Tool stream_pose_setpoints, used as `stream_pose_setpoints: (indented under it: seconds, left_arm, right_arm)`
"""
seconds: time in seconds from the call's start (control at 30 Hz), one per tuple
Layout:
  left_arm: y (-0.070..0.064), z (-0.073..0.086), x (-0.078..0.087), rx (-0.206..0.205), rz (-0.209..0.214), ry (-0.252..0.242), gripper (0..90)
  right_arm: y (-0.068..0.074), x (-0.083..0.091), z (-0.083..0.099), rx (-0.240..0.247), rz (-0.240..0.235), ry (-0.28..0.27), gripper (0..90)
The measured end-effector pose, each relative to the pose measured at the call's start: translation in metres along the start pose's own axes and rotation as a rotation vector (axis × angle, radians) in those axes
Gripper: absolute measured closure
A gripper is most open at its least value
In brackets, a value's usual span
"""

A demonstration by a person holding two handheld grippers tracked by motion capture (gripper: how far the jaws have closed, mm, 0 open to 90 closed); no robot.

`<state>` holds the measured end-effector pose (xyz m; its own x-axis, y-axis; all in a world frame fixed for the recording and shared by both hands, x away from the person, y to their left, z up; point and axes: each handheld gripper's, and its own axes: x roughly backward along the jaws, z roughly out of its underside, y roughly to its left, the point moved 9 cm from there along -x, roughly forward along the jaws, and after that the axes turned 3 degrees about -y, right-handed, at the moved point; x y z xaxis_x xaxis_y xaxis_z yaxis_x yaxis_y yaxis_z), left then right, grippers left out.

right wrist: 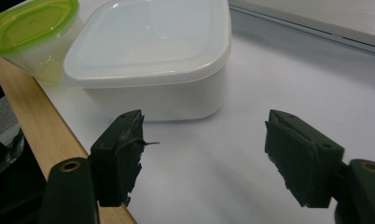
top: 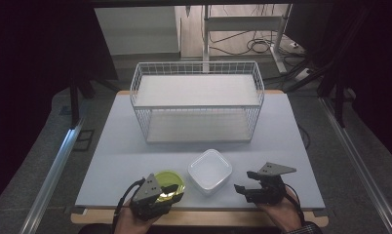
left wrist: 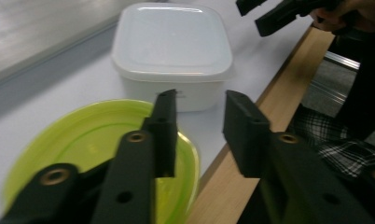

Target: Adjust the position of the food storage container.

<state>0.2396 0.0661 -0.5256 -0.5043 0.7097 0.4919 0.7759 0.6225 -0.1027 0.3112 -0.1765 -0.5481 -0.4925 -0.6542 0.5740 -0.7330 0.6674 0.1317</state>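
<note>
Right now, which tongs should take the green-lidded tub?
Left. The left tongs hang open right over the green-lidded tub, one jaw above its lid. The right tongs are open too, but apart, with the white square container between them and the tub.

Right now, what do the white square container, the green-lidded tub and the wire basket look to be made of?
White square container: probably plastic, smooth and semi-glossy, with soft light reflections on its lid. Green-lidded tub: translucent lime plastic lid over a cloudy, see-through plastic body. Wire basket: thin white-coated wire mesh, likely metal, though the coating hides it.
</note>
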Motion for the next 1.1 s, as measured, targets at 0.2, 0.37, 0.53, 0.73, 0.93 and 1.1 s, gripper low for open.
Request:
stream_pose_setpoints:
  seconds: [0.2, 0.37, 0.53, 0.73, 0.93, 1.1]
  left_arm:
    - [-0.011, 0.006, -0.016, -0.005, 0.013, 0.051, 86.0]
    - [-0.013, 0.014, -0.026, -0.021, 0.006, 0.105, 88.7]
    - [-0.007, 0.02, -0.03, -0.009, -0.022, 0.137, 89.2]
    - [0.0, 0.022, -0.03, 0.004, -0.041, 0.14, 89.2]
    - [0.01, 0.022, -0.029, 0.039, -0.063, 0.125, 89.5]
    - [0.024, 0.023, -0.027, 0.071, -0.082, 0.108, 89.6]
  right_arm:
    - [0.0, -0.001, 0.001, 0.012, 0.006, 0.011, 32.7]
    - [0.001, -0.001, 0.003, 0.013, 0.003, 0.018, 33.8]
    - [0.001, -0.002, 0.003, 0.01, 0.0, 0.024, 34.5]
    - [0.001, -0.003, 0.004, 0.013, 0.001, 0.025, 34.9]
    - [0.002, -0.003, 0.004, 0.02, -0.002, 0.029, 36.1]
    - [0.003, -0.004, 0.006, 0.026, -0.005, 0.045, 36.9]
